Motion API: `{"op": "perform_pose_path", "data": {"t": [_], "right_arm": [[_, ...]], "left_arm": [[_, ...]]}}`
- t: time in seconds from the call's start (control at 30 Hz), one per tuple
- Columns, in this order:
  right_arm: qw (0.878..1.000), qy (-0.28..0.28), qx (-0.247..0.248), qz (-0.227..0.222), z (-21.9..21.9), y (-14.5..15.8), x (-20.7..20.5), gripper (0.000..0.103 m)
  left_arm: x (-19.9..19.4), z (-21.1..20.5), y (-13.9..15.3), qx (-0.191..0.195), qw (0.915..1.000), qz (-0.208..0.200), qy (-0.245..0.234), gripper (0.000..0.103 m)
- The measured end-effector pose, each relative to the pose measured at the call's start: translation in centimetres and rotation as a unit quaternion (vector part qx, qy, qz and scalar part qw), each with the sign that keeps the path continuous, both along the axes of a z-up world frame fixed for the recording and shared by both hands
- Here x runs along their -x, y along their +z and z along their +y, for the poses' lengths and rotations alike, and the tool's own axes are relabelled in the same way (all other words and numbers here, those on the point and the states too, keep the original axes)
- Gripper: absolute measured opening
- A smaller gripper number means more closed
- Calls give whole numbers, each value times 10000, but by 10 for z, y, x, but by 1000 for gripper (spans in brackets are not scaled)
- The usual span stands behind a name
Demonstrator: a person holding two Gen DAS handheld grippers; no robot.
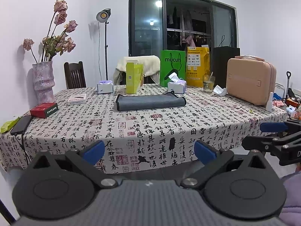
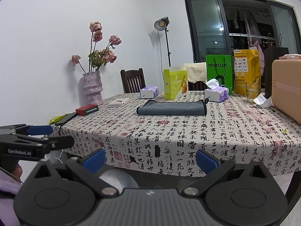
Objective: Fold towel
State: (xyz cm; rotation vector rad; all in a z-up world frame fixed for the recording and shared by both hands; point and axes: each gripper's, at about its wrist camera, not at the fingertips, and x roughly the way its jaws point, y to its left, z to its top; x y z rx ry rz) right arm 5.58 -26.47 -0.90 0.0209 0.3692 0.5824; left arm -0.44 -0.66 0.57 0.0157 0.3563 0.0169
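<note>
Towel [image 1: 150,102] lies folded mid-table, well beyond both claws; left gripper [image 1: 149,151] and right gripper [image 2: 150,159] gape empty. Reach level (skip the tissue packs [image 1: 176,87]) and take the near edge.

grey towel [image 1: 150,102], calligraphy-print tablecloth [image 1: 169,124], green bag [image 1: 172,66], red box [image 1: 44,109]
</note>
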Motion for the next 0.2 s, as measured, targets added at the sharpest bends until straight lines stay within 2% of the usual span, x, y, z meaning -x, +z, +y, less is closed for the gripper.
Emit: {"op": "perform_pose_path", "data": {"t": [0.2], "right_arm": [[10000,5,2,16,2,-2,0,103]], "left_arm": [[-1,0,-2,41,10000,41,-48,103]]}}
